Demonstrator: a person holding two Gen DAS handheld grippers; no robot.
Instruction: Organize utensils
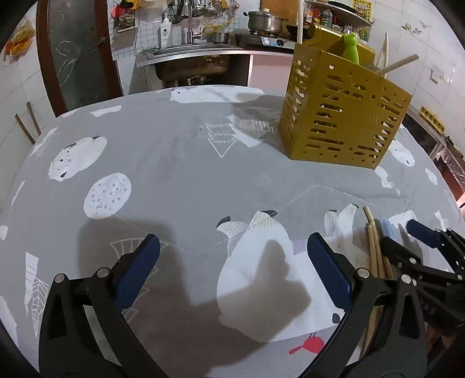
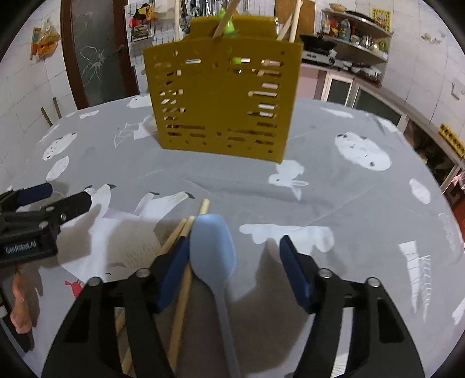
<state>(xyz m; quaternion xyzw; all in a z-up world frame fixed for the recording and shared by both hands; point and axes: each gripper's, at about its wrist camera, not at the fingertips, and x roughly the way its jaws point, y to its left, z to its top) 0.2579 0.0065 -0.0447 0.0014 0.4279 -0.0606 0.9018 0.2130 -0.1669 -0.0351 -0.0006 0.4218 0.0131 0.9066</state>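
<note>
A light blue spoon point(image 2: 213, 241) lies on the grey patterned tablecloth point(image 2: 334, 197) beside several wooden chopsticks point(image 2: 181, 302). My right gripper point(image 2: 235, 240) is low over them and open; the spoon's bowl lies between its fingers, close against the left pad, while the right pad stands apart. In the left wrist view this gripper point(image 1: 399, 232) shows at the right edge over the chopsticks point(image 1: 375, 244) and spoon point(image 1: 388, 226). My left gripper point(image 1: 232, 238) is open over bare cloth, holding nothing; it point(image 2: 66, 193) sits left of the utensils. A yellow slotted holder point(image 2: 221, 101) stands farther back.
The holder point(image 1: 343, 116) contains a green utensil point(image 1: 351, 48) and wooden sticks. Behind the table are a sink point(image 1: 189, 52), a pot on a stove point(image 1: 264, 21) and shelves point(image 2: 354, 32). A hand point(image 2: 20, 305) shows at the lower left.
</note>
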